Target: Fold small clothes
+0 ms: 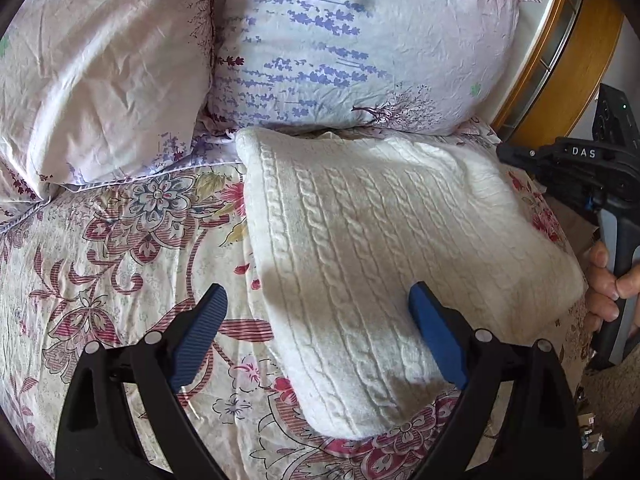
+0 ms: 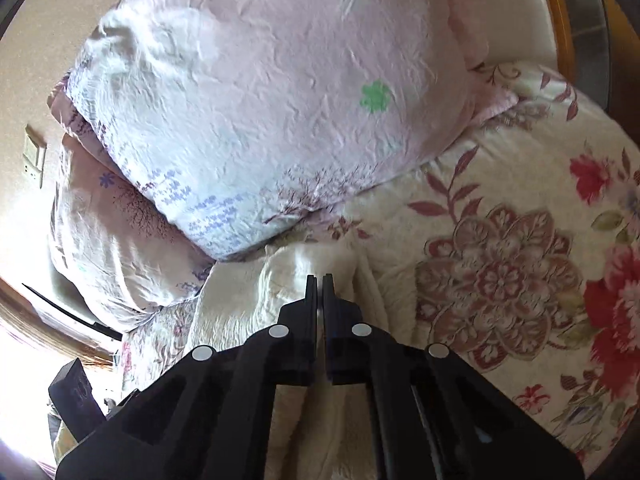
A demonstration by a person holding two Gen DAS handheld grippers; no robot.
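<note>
A white cable-knit sweater [image 1: 372, 248] lies folded into a rectangle on the floral bedspread [image 1: 112, 248], its far edge against the pillows. My left gripper [image 1: 316, 312] is open just above the sweater's near left part, blue pads wide apart, holding nothing. My right gripper [image 2: 320, 280] has its jaws pressed together, hovering over the sweater's cream fabric [image 2: 296, 264] near the pillow; nothing shows between the jaws. In the left wrist view the right gripper's body [image 1: 580, 168] and the hand holding it sit at the sweater's right edge.
Two lavender-print pillows [image 1: 352, 40] [image 1: 100, 72] lie at the head of the bed; the larger pillow [image 2: 264, 92] fills the right wrist view. A wooden headboard [image 1: 560, 60] curves at the right. The bedspread [image 2: 500, 272] extends to the right.
</note>
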